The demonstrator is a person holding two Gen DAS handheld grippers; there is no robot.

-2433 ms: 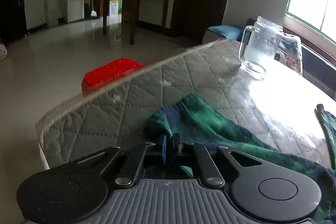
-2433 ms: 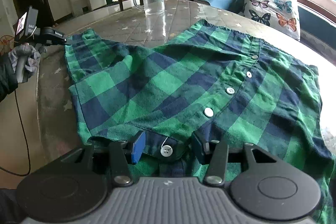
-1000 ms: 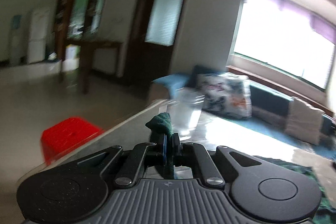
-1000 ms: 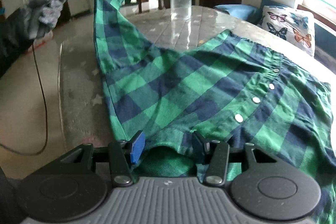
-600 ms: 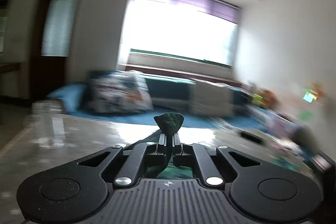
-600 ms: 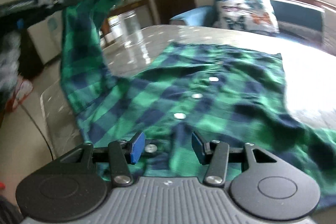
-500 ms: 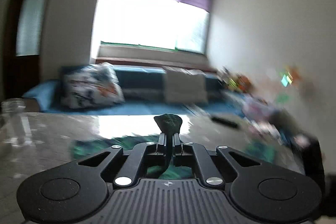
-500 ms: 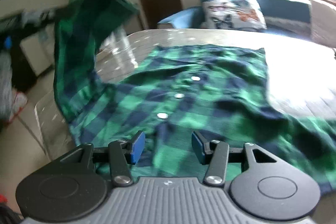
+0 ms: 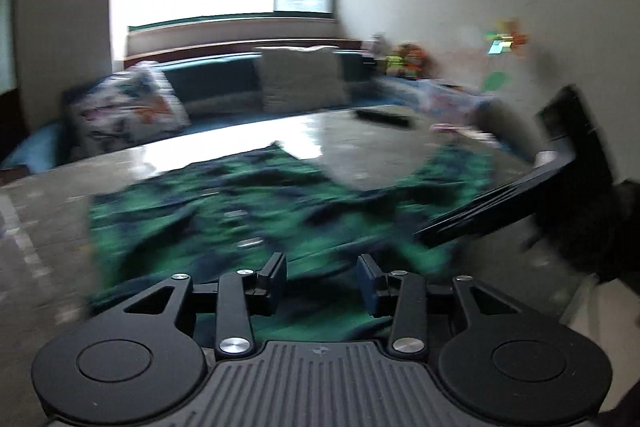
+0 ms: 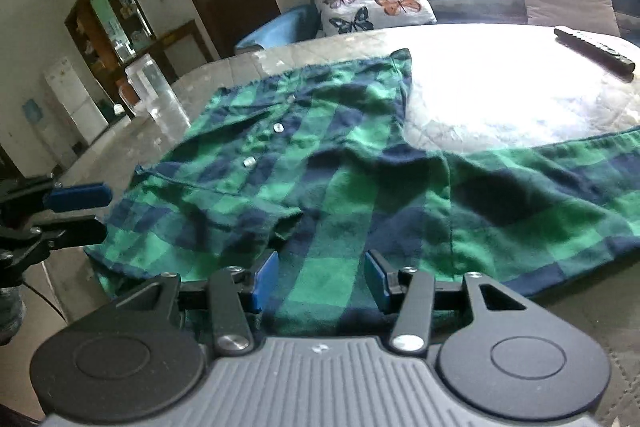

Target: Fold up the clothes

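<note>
A green and navy plaid shirt (image 10: 320,155) lies spread on the quilted grey table (image 10: 500,95), one side folded over its buttoned front. In the blurred left wrist view the shirt (image 9: 240,203) lies just below my left gripper (image 9: 322,279). That gripper's jaws are opening and no cloth is pinched between the pads. The right wrist view shows my left gripper (image 10: 92,213) at the shirt's left edge. My right gripper (image 10: 320,277) is open low over the near hem, and the cloth lies flat under the gap between its pads.
A clear glass mug (image 10: 150,87) stands at the table's far left corner. A dark remote control (image 10: 592,49) lies at the far right. Beyond the table is a sofa with a butterfly pillow (image 10: 372,3) under a bright window.
My left gripper carried a pinched corner of the shirt up and across over the garment, then opened; the corner is out of its jaws. My right gripper swung along the hem, still open.
</note>
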